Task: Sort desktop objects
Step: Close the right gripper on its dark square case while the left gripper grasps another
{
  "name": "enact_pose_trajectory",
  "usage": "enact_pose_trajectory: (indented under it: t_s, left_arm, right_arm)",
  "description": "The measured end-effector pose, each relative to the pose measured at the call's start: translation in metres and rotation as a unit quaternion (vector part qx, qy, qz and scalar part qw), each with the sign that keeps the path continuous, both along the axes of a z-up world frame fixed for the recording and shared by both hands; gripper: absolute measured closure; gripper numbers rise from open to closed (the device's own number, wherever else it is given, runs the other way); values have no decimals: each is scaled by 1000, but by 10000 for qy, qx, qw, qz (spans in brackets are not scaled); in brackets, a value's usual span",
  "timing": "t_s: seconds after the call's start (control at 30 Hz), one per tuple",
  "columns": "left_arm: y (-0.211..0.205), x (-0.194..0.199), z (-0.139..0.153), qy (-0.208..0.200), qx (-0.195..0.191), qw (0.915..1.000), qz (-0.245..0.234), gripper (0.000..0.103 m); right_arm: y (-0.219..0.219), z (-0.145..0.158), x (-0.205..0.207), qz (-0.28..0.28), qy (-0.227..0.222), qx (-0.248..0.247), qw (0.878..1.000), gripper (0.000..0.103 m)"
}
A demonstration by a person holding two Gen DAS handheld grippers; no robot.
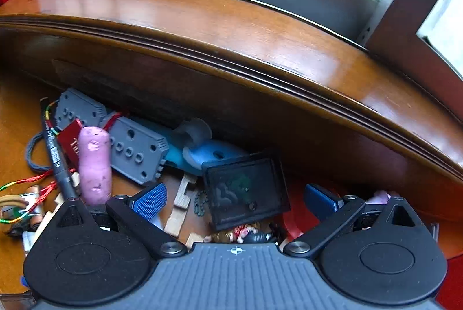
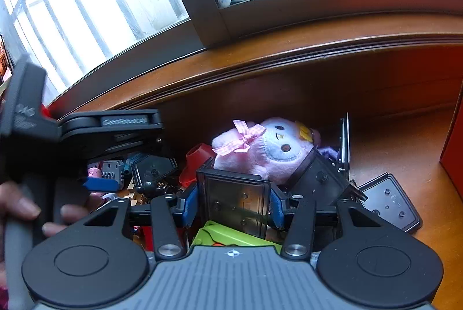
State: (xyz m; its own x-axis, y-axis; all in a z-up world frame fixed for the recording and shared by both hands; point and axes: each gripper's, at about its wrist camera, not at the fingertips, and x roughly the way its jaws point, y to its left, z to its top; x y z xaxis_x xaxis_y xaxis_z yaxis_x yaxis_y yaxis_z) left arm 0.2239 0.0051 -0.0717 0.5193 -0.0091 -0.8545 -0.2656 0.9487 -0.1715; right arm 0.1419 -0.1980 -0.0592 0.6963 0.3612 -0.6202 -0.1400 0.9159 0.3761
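Observation:
My right gripper [image 2: 233,208] is shut on a dark see-through plastic box [image 2: 234,200], with a blue pad pressed on each side. Behind the box lies a pink plush toy [image 2: 269,148]. My left gripper [image 1: 235,201] stands open over the heap, its blue pads wide apart. A similar dark box [image 1: 246,191] lies tilted just ahead, between the pads and untouched. In the right wrist view a hand [image 2: 20,211] holds the left gripper at the left, and one of its blue pads [image 2: 99,184] shows.
Clutter lies on a wooden desk [image 1: 17,119] under a raised wooden ledge [image 1: 231,29]: a purple cylinder [image 1: 95,162], grey blocks [image 1: 136,153], a black pen [image 1: 56,153], wooden pieces [image 1: 182,200], a blue part [image 1: 208,153]. A red cup [image 2: 196,162], a green item [image 2: 228,234] and a dark lid [image 2: 390,203] lie near the right gripper.

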Motion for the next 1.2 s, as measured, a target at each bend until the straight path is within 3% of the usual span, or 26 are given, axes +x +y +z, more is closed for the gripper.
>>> enact_pose_trajectory:
  t_s: [0.13,0.2,0.27,0.63,1.2]
  left_arm:
    - [-2,5,-6,117,172,9998,-16,12]
    - [-3,4,-7,113,222,9997,-37,29]
    - [-3,1,-5,100,215,9997,-85,36]
    - [4,-29,13,-180,-94,9995,-237,40]
    - [2,-64,45,-776,158,9916,-1023,42]
  right_arm:
    - [-3,-4,2,50,22,76,10000,53]
    - [-3,-5,3,75,17,91,9999,53]
    - [-3,-5,4,97,3,79,9999,53]
    - [-4,-5,0,158,-4,140,9998,58]
    - [-6,12,-21,213,-315,106,9992,61]
